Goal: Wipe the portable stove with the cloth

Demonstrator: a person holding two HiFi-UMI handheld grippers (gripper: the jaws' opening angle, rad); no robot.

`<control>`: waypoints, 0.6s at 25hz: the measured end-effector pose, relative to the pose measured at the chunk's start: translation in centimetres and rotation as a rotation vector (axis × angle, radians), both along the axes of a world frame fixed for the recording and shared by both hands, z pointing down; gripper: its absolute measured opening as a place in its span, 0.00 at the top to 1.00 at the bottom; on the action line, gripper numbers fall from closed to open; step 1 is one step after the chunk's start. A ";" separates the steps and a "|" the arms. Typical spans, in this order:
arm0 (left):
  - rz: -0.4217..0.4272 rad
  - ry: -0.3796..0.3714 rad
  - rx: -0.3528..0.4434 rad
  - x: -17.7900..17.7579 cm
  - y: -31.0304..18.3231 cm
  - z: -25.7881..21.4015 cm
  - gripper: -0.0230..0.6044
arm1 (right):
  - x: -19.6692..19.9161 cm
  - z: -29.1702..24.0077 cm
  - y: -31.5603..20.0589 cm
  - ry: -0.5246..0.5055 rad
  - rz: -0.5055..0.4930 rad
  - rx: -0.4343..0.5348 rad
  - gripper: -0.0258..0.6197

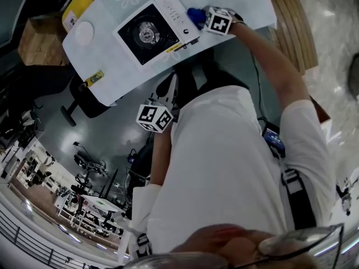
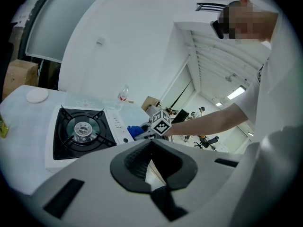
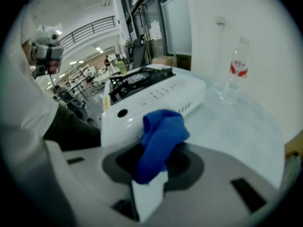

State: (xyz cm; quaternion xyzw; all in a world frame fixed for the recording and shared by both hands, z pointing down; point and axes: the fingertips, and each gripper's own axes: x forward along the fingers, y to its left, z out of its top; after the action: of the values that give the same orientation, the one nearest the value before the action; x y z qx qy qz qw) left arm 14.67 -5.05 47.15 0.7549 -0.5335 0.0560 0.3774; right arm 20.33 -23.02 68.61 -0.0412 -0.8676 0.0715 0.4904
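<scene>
The white portable stove (image 1: 154,29) with its black burner top sits on the white table (image 1: 120,77); the left gripper view shows the stove (image 2: 83,131) ahead. My right gripper (image 1: 201,19) is at the stove's right front corner, shut on the blue cloth (image 1: 194,15). In the right gripper view the cloth (image 3: 158,141) bunches out of the gripper (image 3: 149,186), just short of the stove's front panel (image 3: 142,108). My left gripper (image 1: 166,94) hangs low beside the person's body, off the table edge, its jaws (image 2: 152,167) together with nothing in them.
A clear water bottle (image 3: 236,70) stands on the table right of the stove. A white round dish (image 1: 84,32) lies left of the stove, and a small yellow-black item (image 1: 94,77) near the table edge. A cardboard box (image 1: 39,41) and an office chair (image 1: 84,100) stand beside the table.
</scene>
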 end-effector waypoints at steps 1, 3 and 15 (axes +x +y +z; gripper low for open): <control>0.003 0.000 0.001 0.1 -0.1 0.0 0.91 | 0.1 0.0 0.1 -0.001 0.000 -0.001 0.76; 0.008 0.000 0.003 0.3 -0.2 0.1 0.91 | 0.3 0.1 0.5 -0.003 -0.001 -0.005 0.76; 0.032 -0.003 0.014 1.0 -0.2 -0.3 0.91 | 1.6 0.2 2.7 -0.010 0.011 -0.028 0.76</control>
State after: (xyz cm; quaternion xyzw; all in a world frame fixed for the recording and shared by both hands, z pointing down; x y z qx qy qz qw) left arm 15.66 -5.24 46.89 0.7659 -0.5223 0.0593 0.3703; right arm 21.90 -20.31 68.85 -0.0436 -0.8691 0.0862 0.4850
